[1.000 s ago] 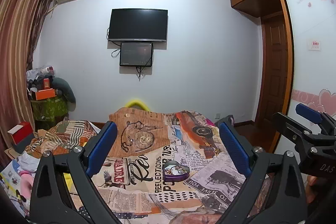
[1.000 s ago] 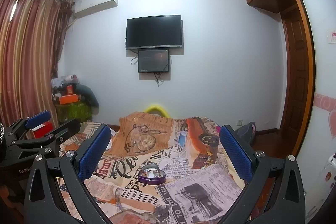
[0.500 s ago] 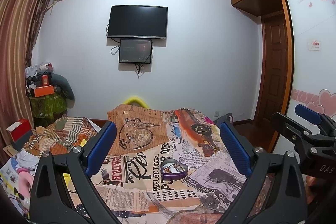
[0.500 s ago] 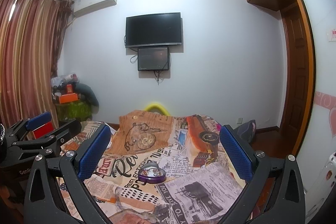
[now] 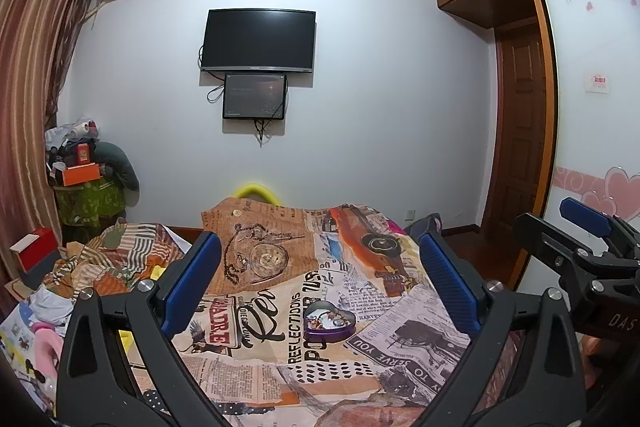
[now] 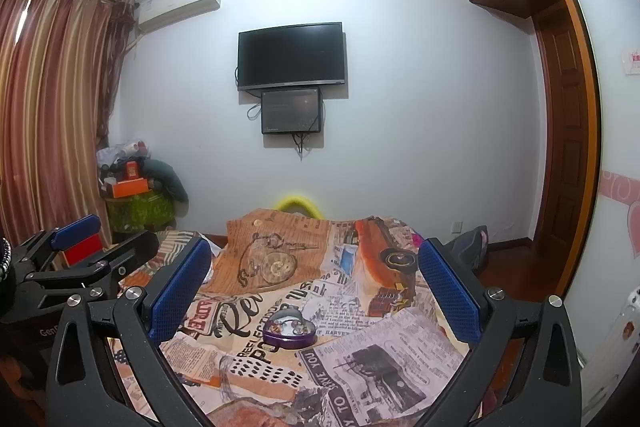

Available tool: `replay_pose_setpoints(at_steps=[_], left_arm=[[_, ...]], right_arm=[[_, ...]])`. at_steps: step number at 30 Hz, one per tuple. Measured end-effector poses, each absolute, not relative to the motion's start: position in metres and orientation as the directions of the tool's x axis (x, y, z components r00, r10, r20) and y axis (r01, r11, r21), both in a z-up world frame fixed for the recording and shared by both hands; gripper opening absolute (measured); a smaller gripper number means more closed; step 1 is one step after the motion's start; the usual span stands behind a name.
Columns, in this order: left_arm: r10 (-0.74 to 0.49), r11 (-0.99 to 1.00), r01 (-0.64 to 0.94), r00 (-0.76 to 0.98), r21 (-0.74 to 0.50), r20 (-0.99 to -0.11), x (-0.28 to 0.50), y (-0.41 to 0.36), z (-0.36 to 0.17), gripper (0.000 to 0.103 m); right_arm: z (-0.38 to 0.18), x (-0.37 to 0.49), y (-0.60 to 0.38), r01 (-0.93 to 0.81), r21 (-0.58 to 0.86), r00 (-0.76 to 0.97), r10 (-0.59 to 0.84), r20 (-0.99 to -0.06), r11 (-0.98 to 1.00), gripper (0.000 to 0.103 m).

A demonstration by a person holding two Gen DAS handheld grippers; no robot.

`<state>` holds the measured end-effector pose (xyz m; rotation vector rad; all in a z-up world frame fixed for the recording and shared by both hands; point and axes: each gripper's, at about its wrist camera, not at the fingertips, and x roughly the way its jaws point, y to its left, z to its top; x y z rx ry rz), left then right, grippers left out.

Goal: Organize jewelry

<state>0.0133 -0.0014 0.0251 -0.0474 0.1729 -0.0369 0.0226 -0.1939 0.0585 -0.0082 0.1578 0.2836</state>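
Centrally, heart-shaped purple metal tin (image 5: 329,321)

There was one heart-shaped tin (image 5: 329,321), two claws (left claw (image 5: 320,283), right claw (image 6: 314,287)), two wall screens (image 5: 258,41), and one bed (image 5: 400,339).

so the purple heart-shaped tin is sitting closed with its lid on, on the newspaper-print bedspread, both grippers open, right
Not quite. The purple heart-shaped tin is open, with small jewelry pieces visible inside, as the left wrist view shows. It does sit on the newspaper-print bedspread, and both grippers' jaws are open.
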Motion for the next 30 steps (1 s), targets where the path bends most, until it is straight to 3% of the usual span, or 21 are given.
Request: replay_pose_setpoints(at_steps=[30], left_arm=[[-0.074, 0.996, 0.062, 0.979, -0.068, -0.189, 0.0194, -0.0026, 0.0245, 0.101]], right_arm=[[0.0528, 0.028, -0.1961, -0.268, 0.03, 0.948, 0.269, -0.171, 0.963, 0.103]])
